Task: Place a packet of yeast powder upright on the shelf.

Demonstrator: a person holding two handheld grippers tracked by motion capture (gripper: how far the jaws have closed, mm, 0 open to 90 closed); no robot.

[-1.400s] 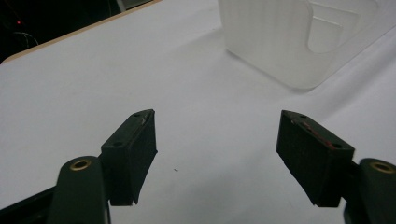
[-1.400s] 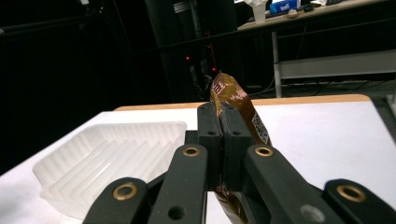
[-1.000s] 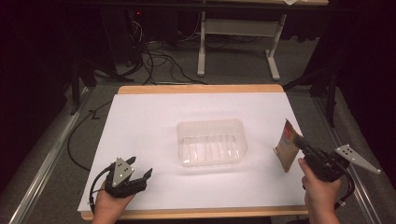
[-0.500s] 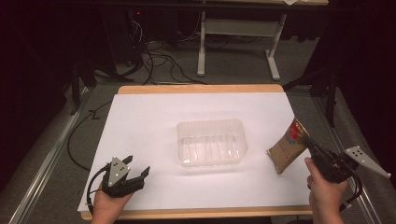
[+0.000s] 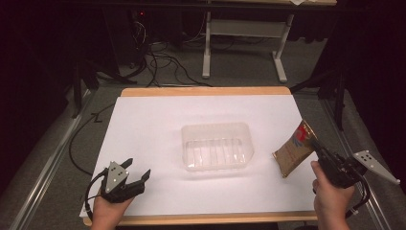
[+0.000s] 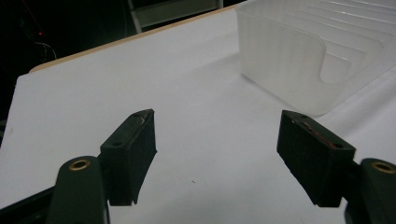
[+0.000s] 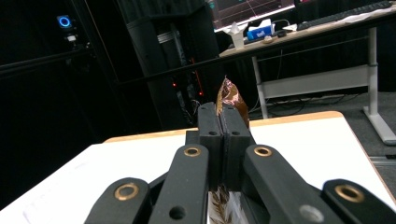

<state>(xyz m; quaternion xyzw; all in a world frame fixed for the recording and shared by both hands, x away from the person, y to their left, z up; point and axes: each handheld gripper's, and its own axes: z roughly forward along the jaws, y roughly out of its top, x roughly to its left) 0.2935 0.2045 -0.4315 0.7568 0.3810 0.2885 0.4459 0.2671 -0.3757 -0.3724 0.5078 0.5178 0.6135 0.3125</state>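
A clear plastic tray (image 5: 216,146) lies at the middle of the white table (image 5: 158,120). My right gripper (image 5: 316,145), at the table's right edge, is shut on a brown snack packet (image 5: 294,149) that hangs tilted above the surface, right of the tray. In the right gripper view the jaws press together with the packet's crimped top (image 7: 229,95) sticking out above them. My left gripper (image 5: 136,169) stands open near the front left corner, pointing toward the tray. Between its pads (image 6: 135,149) there is bare table, and the tray's corner (image 6: 299,60) lies ahead to the right.
Cables (image 5: 163,67) trail over the grey floor behind the table, beside a white desk frame (image 5: 239,43). Dark equipment racks (image 7: 168,60) stand at the back. The table's wooden edge (image 5: 206,91) runs along the far side.
The right gripper has turned the packet, swinging its lower end left toward the tray so it shows its broad face. The left gripper has drifted slightly left.
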